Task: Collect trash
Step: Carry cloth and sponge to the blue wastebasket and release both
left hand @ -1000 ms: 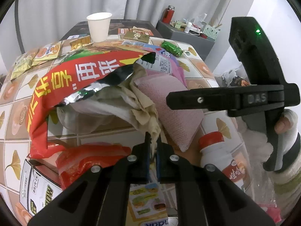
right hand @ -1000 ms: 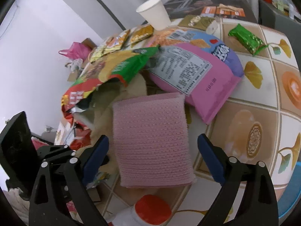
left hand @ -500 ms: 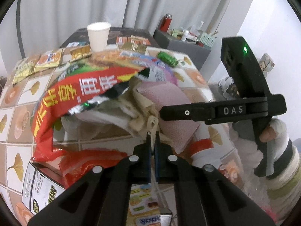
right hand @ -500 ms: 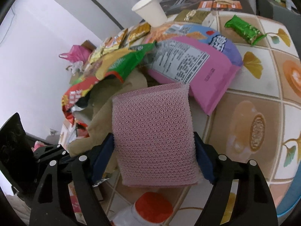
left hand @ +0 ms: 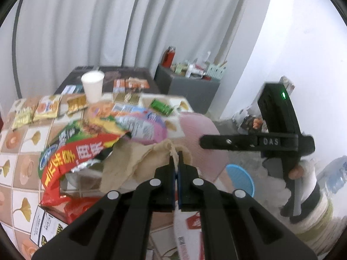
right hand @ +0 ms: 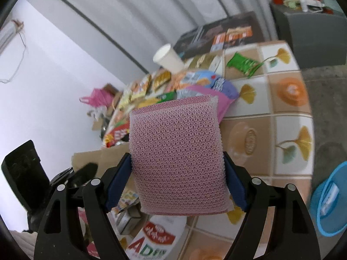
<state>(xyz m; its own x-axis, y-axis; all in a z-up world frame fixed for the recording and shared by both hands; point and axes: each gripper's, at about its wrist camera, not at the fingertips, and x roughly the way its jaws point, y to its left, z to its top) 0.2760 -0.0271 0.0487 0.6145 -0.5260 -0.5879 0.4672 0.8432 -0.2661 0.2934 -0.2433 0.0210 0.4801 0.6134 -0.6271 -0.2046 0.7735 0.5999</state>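
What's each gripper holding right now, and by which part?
Right gripper clamps the pink sponge by its two side edges; left gripper pinches the beige cloth at an edge.

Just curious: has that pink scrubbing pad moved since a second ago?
Yes. The pink scrubbing pad lay flat on the tiled table; now it is lifted clear, gripped in the right claw.

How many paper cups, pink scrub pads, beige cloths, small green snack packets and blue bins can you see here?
Paper cup: 1
Pink scrub pad: 1
Beige cloth: 1
Small green snack packet: 1
Blue bin: 1
Total: 5
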